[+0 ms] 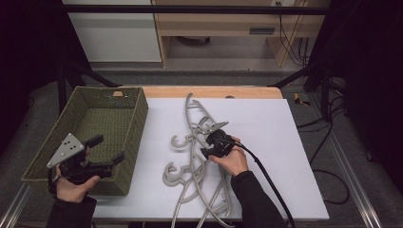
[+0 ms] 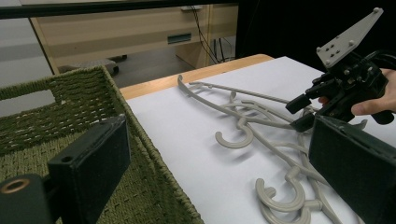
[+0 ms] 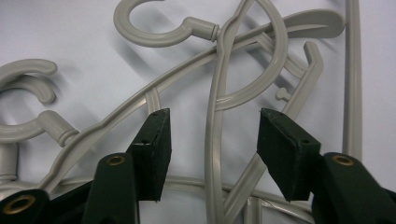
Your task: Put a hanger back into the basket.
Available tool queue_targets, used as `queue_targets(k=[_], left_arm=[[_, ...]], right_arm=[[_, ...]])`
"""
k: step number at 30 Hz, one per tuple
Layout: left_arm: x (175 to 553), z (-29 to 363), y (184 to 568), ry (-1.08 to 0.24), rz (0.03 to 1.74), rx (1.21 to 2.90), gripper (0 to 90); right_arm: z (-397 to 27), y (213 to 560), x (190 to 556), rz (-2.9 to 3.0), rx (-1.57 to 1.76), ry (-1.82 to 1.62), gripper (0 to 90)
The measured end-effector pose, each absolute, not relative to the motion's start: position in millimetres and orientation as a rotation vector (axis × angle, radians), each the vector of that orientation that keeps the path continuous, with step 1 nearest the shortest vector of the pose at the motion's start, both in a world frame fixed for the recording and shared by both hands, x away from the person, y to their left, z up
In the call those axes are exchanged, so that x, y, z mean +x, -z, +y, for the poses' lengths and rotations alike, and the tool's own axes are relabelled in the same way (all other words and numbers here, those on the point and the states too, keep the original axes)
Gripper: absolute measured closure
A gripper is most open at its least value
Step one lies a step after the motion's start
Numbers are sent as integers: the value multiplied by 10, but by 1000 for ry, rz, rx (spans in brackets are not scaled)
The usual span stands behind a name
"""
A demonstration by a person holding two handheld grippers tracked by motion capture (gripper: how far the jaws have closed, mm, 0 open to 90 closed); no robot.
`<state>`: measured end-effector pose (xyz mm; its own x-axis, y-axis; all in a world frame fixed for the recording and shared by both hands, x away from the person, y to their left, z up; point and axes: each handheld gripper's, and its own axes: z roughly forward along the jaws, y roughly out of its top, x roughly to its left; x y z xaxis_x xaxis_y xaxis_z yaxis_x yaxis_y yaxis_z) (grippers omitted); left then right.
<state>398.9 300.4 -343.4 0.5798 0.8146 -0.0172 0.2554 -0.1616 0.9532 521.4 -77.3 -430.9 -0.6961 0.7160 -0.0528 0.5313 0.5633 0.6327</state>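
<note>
Several grey plastic hangers [image 1: 192,156] lie tangled on the white sheet [image 1: 266,142]. My right gripper [image 1: 206,145] is down on the pile, pointing left. In the right gripper view its jaws [image 3: 215,135] stand open on either side of one thin hanger arm [image 3: 214,154], with a gap between each pad and the arm. A hooked hanger [image 3: 159,32] lies just beyond. My left gripper [image 1: 109,148] is held open over the near right corner of the green woven basket [image 1: 138,123] with nothing between its pads [image 2: 95,154]. From there I see the right gripper [image 2: 300,113] on the hangers [image 2: 243,135].
The basket [image 2: 70,93] looks empty and takes up the table's left side. A black cable [image 1: 271,185] trails from the right gripper toward the front edge. Bare white sheet lies to the right of the pile. A wooden table edge [image 1: 214,91] runs along the back.
</note>
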Motion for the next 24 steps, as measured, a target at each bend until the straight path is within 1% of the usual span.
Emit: queue_targets(k=[2,3,4,5,10,13,14,17,19,20,24], left_arm=[[3987,3001,3434,-632,893,1709,51],[3987,2998,3434,-632,891,1711,51],[3987,2994,3435,-632,890,1711,52],[3988,2993,3435,-632,889,1713,52],[3992,2993,3440,-630,892,1708,52],[3993,2994,3441,-631,890,1714,53],[3994,2992,3442,-631,890,1715,53],[3994,2985,3444,-631,889,1719,53],[3996,2982,3447,-630,889,1720,53],[3997,2981,3448,-630,890,1720,53],[3994,2980,3447,-631,888,1720,54]], right_arm=[[-768,4341,5236,2497,1042,-849,497],[-768,4341,5236,2497,1042,-849,497],[-775,4360,5257,2501,1058,-836,525],[-775,4360,5257,2501,1058,-836,525],[-789,4405,5310,2525,1074,-818,609],[-771,4425,5308,2525,1104,-812,629],[-771,4450,5319,2544,1089,-797,653],[-760,4474,5325,2552,1086,-796,677],[-736,4510,5329,2553,1090,-794,725],[-736,4510,5329,2553,1090,-794,725],[-743,4533,5347,2574,1082,-808,795]])
